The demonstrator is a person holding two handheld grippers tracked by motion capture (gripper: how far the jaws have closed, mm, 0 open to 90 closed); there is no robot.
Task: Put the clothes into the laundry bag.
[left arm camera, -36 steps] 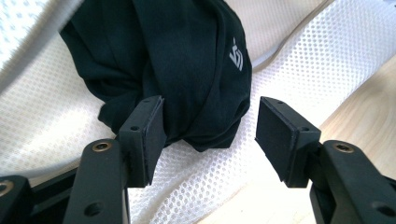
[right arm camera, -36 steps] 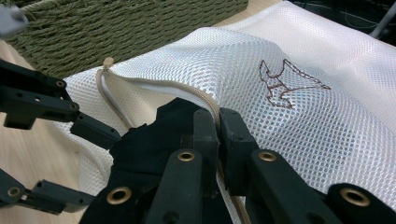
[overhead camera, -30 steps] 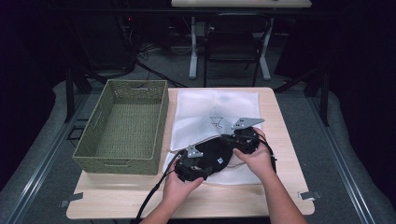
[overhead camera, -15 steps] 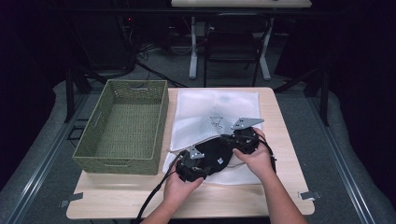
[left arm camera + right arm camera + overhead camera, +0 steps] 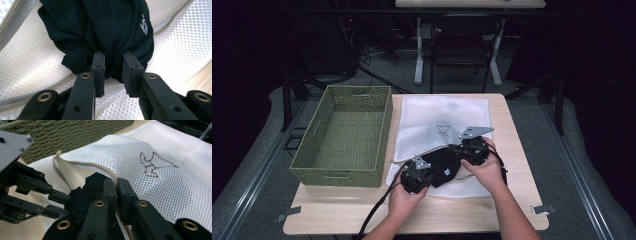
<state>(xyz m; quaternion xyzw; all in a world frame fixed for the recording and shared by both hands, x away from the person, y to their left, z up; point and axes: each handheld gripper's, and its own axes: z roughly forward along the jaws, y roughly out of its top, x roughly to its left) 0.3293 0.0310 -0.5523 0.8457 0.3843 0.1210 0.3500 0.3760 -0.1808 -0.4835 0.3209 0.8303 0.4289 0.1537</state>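
No readable words; small white logo mark on black fabric garment (image 5: 105, 32), brown outline emblem on white mesh laundry bag (image 5: 160, 177), right of the fingers

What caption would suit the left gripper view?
Left claw pinching a bunched black garment at the zipped mouth of a white mesh laundry bag.

A black garment (image 5: 443, 169), of soft dark fabric with a small pale logo on it, lay bunched in folds at the open mouth of a white mesh laundry bag (image 5: 439, 117), partly inside and partly sticking out toward the near edge of the table. The bag lay flat on the wooden tabletop just beside a green woven basket, with a beige zipper (image 5: 82, 165) running along its opening and a brown outline figure printed on its upper side.
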